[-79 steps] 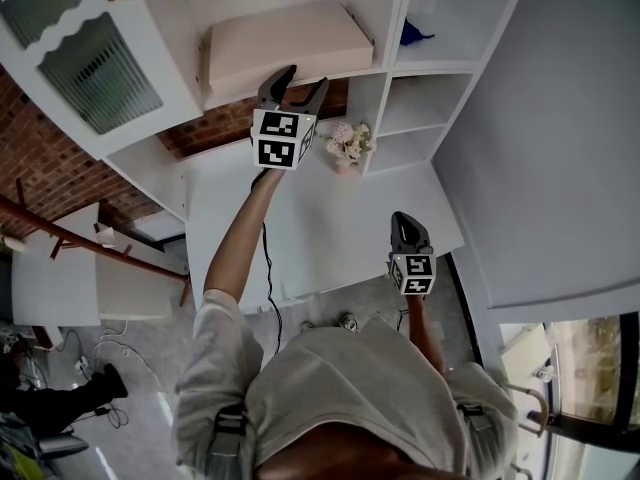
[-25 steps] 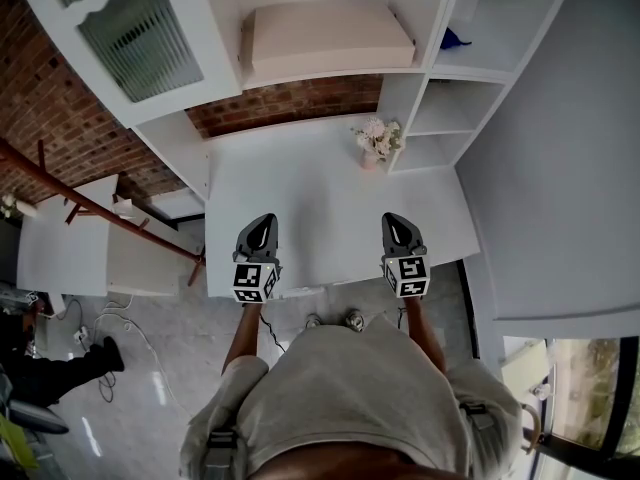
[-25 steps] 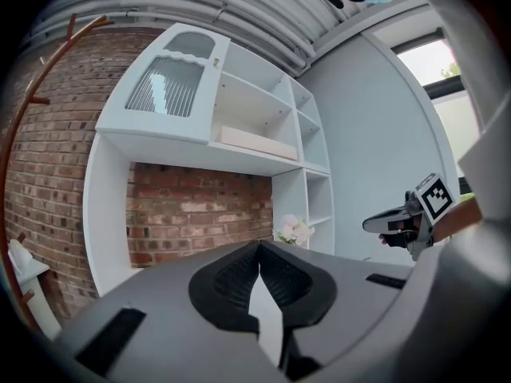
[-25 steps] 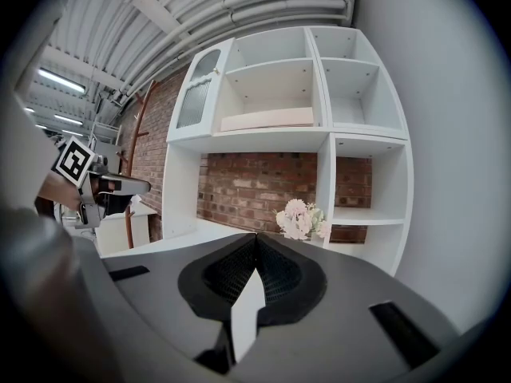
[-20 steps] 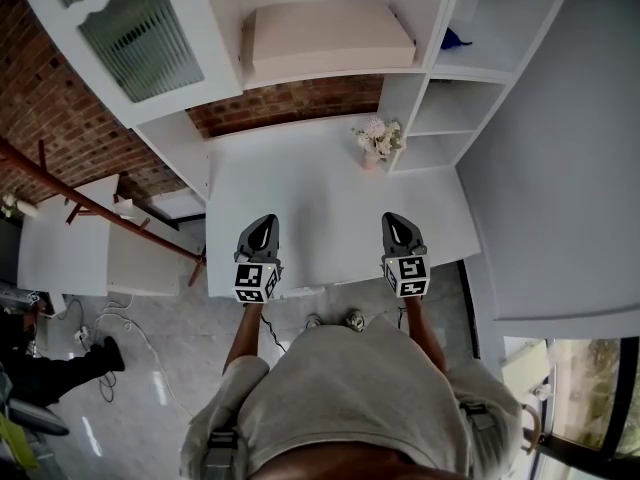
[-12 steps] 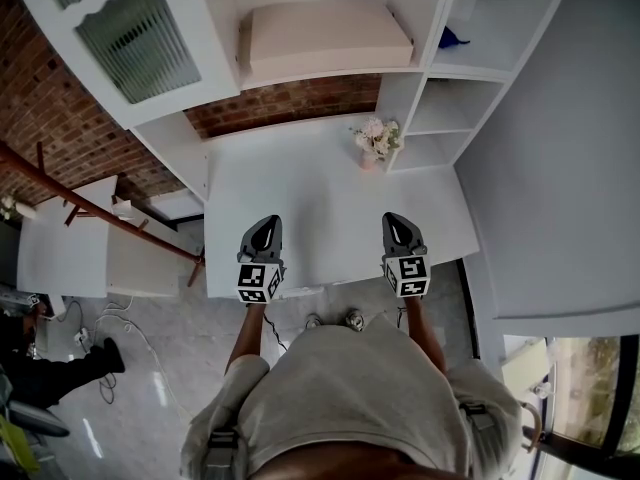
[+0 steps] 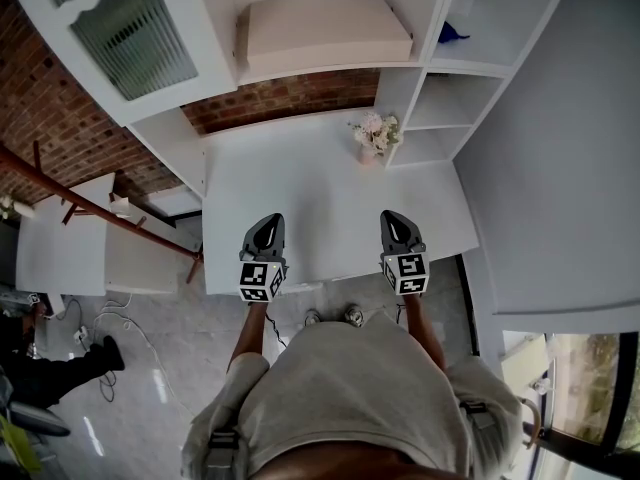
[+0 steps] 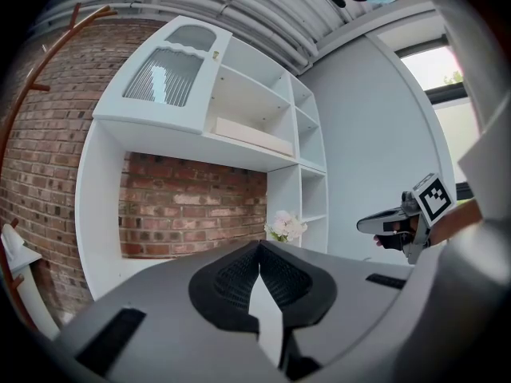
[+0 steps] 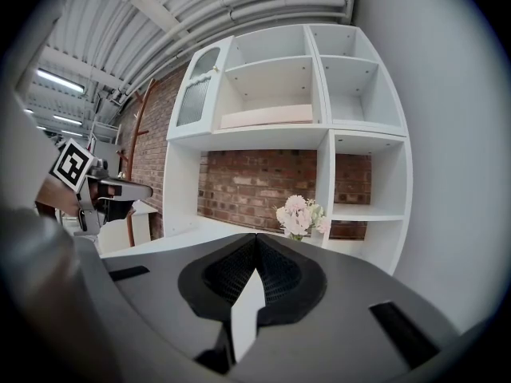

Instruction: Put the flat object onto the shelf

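The flat beige object point(image 7: 325, 28) lies on the upper shelf point(image 7: 300, 71) of the white unit; it also shows as a pale slab point(image 8: 251, 136) in the left gripper view and the same slab point(image 9: 267, 116) in the right gripper view. My left gripper point(image 7: 268, 230) hovers over the near edge of the white desk point(image 7: 320, 183), shut with nothing between its tips. My right gripper point(image 7: 395, 224) hangs level with it to the right, also shut and empty. Both are far from the shelf.
A small vase of pale flowers point(image 7: 372, 135) stands at the desk's back right beside open cubbies point(image 7: 440, 118). A glass-fronted cabinet door point(image 7: 135, 33) is at upper left, a brick wall point(image 7: 290, 93) behind the desk. A blue item point(image 7: 452, 34) sits in a right cubby.
Earlier the left gripper was raised at the shelf by the beige object; it has since come down to the desk's near edge. Over the last second both grippers barely moved.
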Motion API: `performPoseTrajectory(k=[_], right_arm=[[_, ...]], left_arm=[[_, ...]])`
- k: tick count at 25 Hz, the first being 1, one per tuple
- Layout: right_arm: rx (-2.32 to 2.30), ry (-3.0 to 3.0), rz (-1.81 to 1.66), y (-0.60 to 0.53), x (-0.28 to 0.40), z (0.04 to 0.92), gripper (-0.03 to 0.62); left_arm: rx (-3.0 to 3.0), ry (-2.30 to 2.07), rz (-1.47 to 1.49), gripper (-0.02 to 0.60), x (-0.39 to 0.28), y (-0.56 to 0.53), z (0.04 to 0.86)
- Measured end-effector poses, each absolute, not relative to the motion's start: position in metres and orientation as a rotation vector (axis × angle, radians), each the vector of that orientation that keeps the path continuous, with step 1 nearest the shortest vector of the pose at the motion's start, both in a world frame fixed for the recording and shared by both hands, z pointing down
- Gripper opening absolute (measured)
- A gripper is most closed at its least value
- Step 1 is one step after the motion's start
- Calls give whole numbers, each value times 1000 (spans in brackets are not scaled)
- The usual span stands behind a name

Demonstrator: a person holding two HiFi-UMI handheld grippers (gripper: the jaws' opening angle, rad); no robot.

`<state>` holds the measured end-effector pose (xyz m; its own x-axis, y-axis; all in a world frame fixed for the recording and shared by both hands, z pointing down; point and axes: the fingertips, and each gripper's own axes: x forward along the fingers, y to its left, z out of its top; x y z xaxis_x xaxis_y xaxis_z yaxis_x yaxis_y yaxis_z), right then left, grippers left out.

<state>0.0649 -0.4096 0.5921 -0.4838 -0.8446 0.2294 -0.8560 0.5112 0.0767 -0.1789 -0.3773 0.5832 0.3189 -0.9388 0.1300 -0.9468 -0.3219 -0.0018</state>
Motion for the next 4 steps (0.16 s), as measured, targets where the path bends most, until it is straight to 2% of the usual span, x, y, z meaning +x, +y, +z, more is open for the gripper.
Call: performPoseTrajectory(k=[4], right_arm=[[1441,-2515,71,-410,65,593,29]], left_arm=[[2482,-1777,166,17,-177,-376,587]])
